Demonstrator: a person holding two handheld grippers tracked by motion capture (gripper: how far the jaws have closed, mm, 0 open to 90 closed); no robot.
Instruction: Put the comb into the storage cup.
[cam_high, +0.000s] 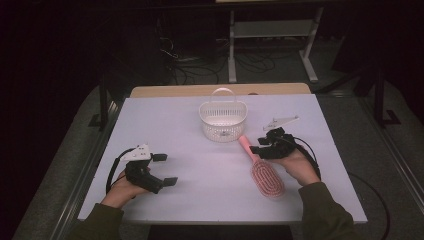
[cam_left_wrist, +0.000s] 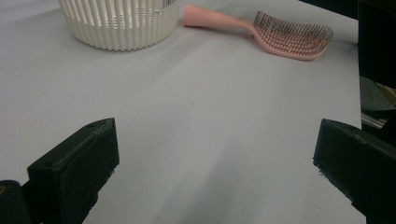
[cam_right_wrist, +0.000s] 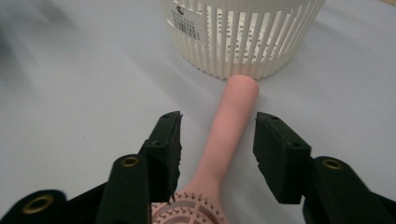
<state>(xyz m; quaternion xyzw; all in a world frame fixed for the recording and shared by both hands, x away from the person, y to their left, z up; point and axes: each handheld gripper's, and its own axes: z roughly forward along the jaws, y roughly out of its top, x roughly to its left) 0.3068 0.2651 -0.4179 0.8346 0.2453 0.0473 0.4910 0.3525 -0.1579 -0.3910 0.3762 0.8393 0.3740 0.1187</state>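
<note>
A pink hairbrush (cam_high: 268, 179) lies bristles up on the white table (cam_high: 165, 125), its handle (cam_right_wrist: 229, 126) pointing at a white slatted basket (cam_high: 223, 120). My right gripper (cam_high: 256, 148) is low over the handle, one jaw on each side of it. In the right gripper view, table shows in a gap between each pad and the handle, so the gripper is open. My left gripper (cam_high: 165, 169) rests at the front left, jaws wide open with only bare table between them. In the left gripper view the brush (cam_left_wrist: 289, 39) and the basket (cam_left_wrist: 121, 23) lie far ahead.
The basket (cam_right_wrist: 243, 32) stands at the back middle of the table, just beyond the handle's tip, with its carry handle up. A wooden strip (cam_high: 220, 90) edges the table's far side. Beyond it are a dark floor, cables and a white stand (cam_high: 270, 30).
</note>
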